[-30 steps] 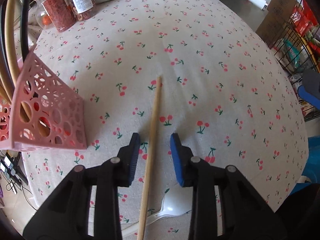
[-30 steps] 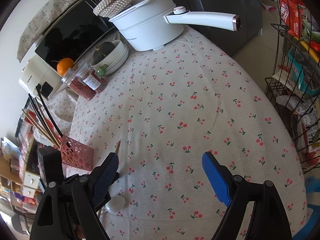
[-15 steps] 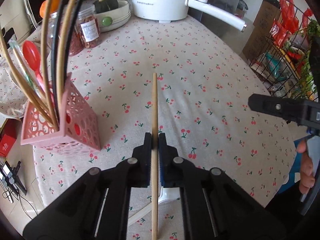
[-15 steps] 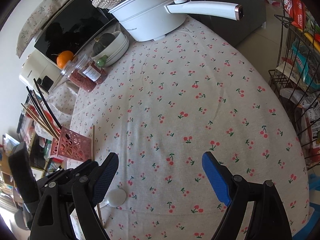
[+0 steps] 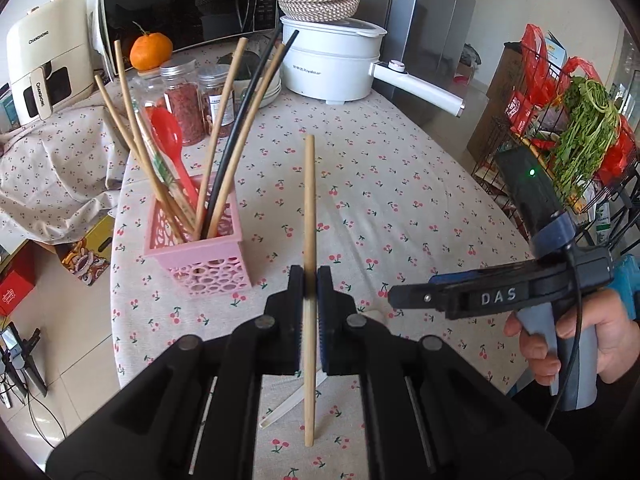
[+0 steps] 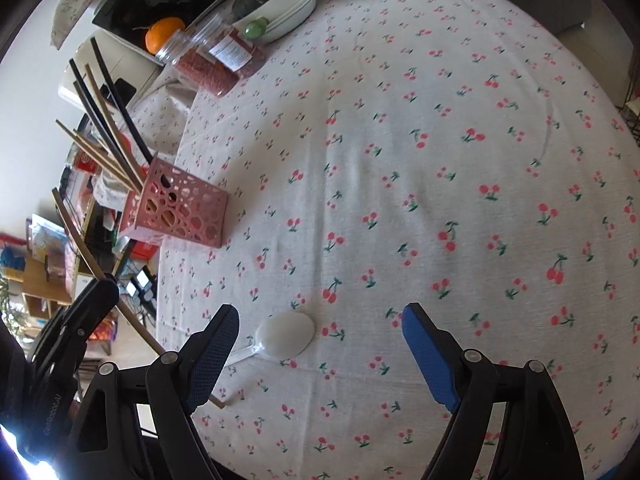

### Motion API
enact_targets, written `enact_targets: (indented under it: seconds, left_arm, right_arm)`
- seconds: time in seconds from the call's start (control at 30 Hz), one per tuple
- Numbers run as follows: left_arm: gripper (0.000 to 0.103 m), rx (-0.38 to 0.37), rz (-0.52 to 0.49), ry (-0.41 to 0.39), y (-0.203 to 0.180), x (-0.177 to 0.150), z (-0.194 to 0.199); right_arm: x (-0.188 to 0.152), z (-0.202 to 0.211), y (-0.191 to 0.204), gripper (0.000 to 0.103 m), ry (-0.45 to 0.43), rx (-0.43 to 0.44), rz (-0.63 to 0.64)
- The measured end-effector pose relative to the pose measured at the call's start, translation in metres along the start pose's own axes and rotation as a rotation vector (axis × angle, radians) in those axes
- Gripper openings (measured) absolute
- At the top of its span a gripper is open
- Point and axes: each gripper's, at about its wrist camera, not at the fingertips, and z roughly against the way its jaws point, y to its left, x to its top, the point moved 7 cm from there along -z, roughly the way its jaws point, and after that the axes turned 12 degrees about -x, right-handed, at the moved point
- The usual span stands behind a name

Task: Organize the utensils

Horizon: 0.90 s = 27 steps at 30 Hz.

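My left gripper [image 5: 309, 280] is shut on a wooden chopstick [image 5: 308, 200] and holds it lifted above the table, right of the pink perforated holder [image 5: 198, 258]. The holder has several chopsticks and a red spoon [image 5: 170, 140] in it. The holder also shows in the right wrist view [image 6: 176, 210]. My right gripper [image 6: 320, 332] is open and empty, low over a white spoon [image 6: 285, 334] lying bowl-down on the cloth. The spoon's handle [image 5: 292, 402] shows under my left gripper. The left gripper [image 6: 86, 304] with its chopstick [image 6: 132, 312] shows at the left of the right wrist view.
A cherry-print tablecloth [image 6: 420, 140] covers the table. At the back stand a white pot with a long handle [image 5: 332, 64], two jars [image 5: 188, 100], an orange [image 5: 151, 52], stacked bowls [image 6: 288, 12] and a microwave [image 5: 180, 0]. A wire rack with greens [image 5: 580, 128] stands right.
My left gripper closed on the chopstick and lifted it off the cloth, tilting the view up. My right gripper came down and forward toward the white spoon, still open.
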Motion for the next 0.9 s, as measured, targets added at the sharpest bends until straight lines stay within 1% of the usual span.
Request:
enact_targets:
  seconds: [0.1,0.17,0.27,0.4,0.53,0.6,0.63,0.67,0.7,0.77,0.8,0.83,0.9]
  left_arm:
    - [0.007,-0.005,0.020,-0.008,0.008,-0.003,0.005]
    - [0.007,-0.010,0.031,-0.012,0.013,-0.005,0.006]
    - [0.007,-0.013,0.046,-0.019,0.021,-0.009,0.012]
    - [0.008,-0.023,0.074,-0.027,0.032,-0.014,0.018]
    - [0.007,-0.028,0.086,-0.036,0.038,-0.017,0.023]
    - [0.007,-0.031,0.092,-0.041,0.041,-0.019,0.026]
    - [0.007,-0.030,0.094,-0.043,0.043,-0.020,0.027]
    - [0.007,-0.031,0.099,-0.045,0.045,-0.020,0.028]
    - [0.007,-0.032,0.104,-0.046,0.047,-0.021,0.029]
    - [0.008,-0.031,0.114,-0.048,0.051,-0.023,0.030]
    - [0.008,-0.032,0.119,-0.049,0.053,-0.024,0.031]
    - [0.008,-0.034,0.122,-0.051,0.053,-0.024,0.032]
    - [0.007,-0.034,0.124,-0.057,0.056,-0.025,0.035]
  right_arm:
    - [-0.014,-0.015,0.024,0.074,0.048,-0.018,0.085]
    - [-0.023,-0.025,0.032,0.071,0.092,-0.019,0.074]
    - [-0.030,-0.036,0.038,0.068,0.147,0.014,0.015]
    - [-0.024,-0.040,0.046,0.068,0.124,-0.006,-0.016]
    - [-0.015,-0.044,0.057,0.065,0.068,-0.089,0.006]
    - [-0.012,-0.047,0.066,0.058,0.031,-0.138,0.050]
    - [-0.010,-0.049,0.071,0.057,0.008,-0.167,0.080]
    - [-0.008,-0.051,0.077,0.051,-0.017,-0.199,0.117]
    - [-0.006,-0.053,0.083,0.048,-0.040,-0.225,0.159]
    - [-0.003,-0.058,0.092,0.045,-0.080,-0.285,0.226]
    - [-0.004,-0.059,0.094,0.045,-0.085,-0.310,0.247]
    - [-0.005,-0.060,0.096,0.045,-0.083,-0.328,0.257]
    - [-0.009,-0.059,0.097,0.046,-0.060,-0.334,0.258]
